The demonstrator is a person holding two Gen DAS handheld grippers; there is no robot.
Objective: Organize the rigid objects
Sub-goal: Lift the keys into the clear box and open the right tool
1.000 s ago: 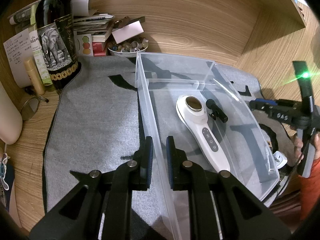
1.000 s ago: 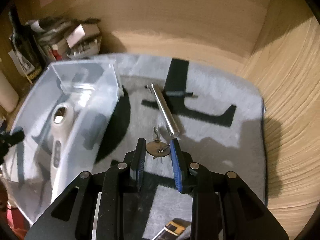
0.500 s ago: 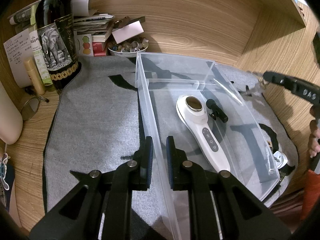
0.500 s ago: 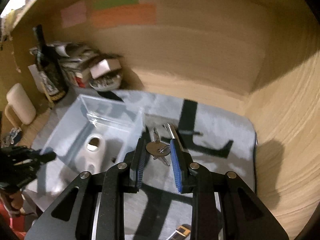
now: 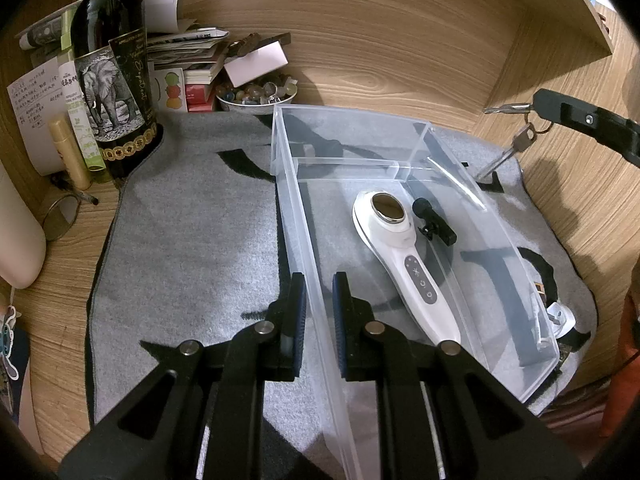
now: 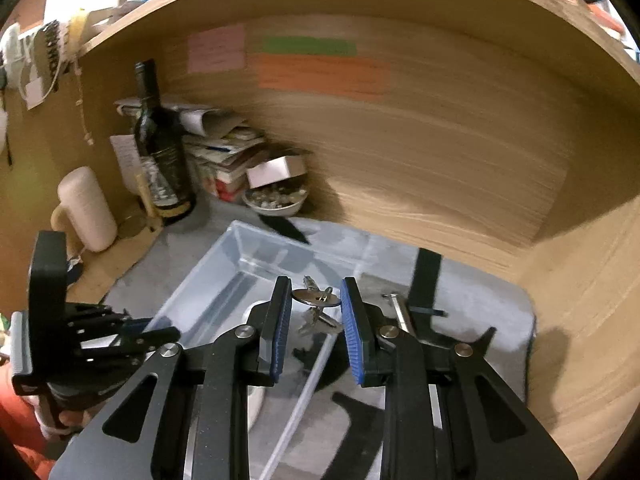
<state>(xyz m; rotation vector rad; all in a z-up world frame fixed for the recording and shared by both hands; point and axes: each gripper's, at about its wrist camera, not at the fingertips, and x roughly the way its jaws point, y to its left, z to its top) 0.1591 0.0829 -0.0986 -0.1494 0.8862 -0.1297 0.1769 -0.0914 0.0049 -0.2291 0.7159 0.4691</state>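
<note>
A clear plastic bin (image 5: 404, 168) lies on a grey mat (image 5: 192, 240). It holds a white handheld device (image 5: 404, 256) and a small black clip microphone (image 5: 434, 222). My left gripper (image 5: 319, 292) is shut on the bin's near-left wall. My right gripper (image 6: 316, 304) is shut on a bunch of silver keys (image 6: 316, 298) and holds it in the air above the bin (image 6: 256, 264). In the left wrist view the keys (image 5: 516, 136) hang above the bin's far right corner. A silver metal rod (image 6: 400, 312) lies on the mat right of the bin.
A dark wine bottle (image 5: 112, 76), paper stacks (image 5: 188, 48) and a bowl of small stones (image 5: 256, 94) stand at the back left. A cream bottle (image 6: 86, 208) stands at the left. Wooden walls enclose the back and right. A white plug (image 5: 560, 316) lies past the bin's right end.
My right gripper has lifted the keys off the mat and carried them up and left, over the bin. My left gripper has stayed clamped on the bin wall.
</note>
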